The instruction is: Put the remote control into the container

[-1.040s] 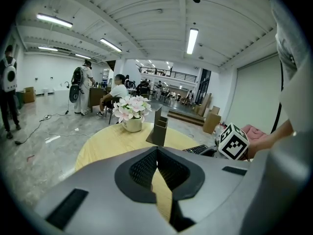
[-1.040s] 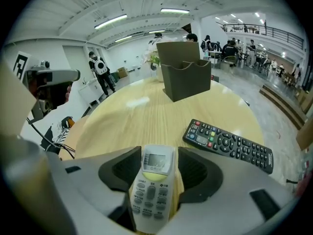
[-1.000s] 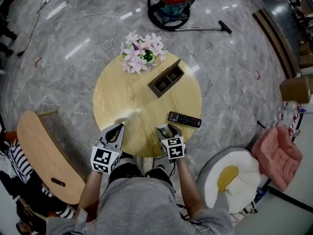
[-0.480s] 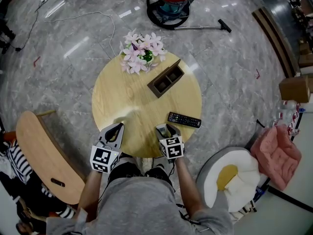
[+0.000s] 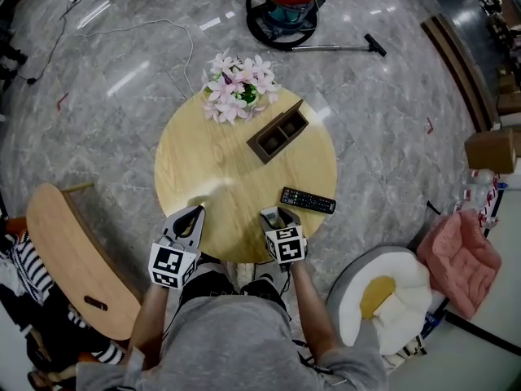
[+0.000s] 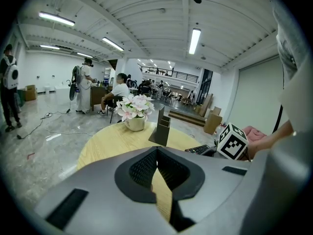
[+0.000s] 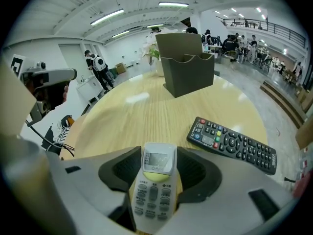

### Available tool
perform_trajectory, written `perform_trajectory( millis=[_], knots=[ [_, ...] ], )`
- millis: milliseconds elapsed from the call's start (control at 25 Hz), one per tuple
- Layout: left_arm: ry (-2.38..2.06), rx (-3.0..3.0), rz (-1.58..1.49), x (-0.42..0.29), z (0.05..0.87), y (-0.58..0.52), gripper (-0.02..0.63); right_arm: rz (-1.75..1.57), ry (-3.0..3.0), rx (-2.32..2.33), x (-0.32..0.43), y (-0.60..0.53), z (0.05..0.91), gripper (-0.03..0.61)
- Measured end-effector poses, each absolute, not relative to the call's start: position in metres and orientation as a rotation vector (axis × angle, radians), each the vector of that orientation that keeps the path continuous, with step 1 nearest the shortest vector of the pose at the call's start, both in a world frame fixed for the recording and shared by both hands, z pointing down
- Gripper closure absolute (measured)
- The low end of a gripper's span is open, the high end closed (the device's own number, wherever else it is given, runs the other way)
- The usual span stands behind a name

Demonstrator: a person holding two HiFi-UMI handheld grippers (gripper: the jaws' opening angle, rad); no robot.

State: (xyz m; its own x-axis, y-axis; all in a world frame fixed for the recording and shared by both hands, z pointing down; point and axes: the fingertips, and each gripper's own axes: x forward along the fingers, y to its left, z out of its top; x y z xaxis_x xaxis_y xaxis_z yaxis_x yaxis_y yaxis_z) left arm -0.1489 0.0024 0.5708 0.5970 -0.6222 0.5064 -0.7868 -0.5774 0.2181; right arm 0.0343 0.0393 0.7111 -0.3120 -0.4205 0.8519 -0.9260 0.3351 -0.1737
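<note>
Container (2 compartments), flowers just behind, black remote apart

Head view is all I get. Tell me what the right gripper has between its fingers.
Observer: The right gripper holds a white remote with a small screen, and its fingers press on both long sides.
Operator: Now check the left one.
Observer: The left gripper is empty. Its fingers are closed tip to tip with nothing between them.
Operator: Describe the container's near wall.
Observer: The container stands upright. Its near wall dips in two curved notches and is lower than its back wall.
</note>
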Motion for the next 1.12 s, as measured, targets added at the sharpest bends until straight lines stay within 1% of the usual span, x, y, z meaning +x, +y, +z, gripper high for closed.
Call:
perform_trajectory(
  millis=[600,880,1120],
  knots=[
    [-1.147,2.425,0.515,-0.151,0.556,0.015,0.606,0.818,-1.94,1.32,0.046,0.03,0.676,0.359],
    [-1.168,2.439,0.495,-0.15,0.542,0.022,0.607,0.769,-1.988,1.409,0.057,0.024,0.64,0.359],
    [-1.168,2.447,0.492,-0.146,0.536,0.032,0.607,0.676,-2.084,1.516,0.065,0.008,0.59,0.359]
  ],
)
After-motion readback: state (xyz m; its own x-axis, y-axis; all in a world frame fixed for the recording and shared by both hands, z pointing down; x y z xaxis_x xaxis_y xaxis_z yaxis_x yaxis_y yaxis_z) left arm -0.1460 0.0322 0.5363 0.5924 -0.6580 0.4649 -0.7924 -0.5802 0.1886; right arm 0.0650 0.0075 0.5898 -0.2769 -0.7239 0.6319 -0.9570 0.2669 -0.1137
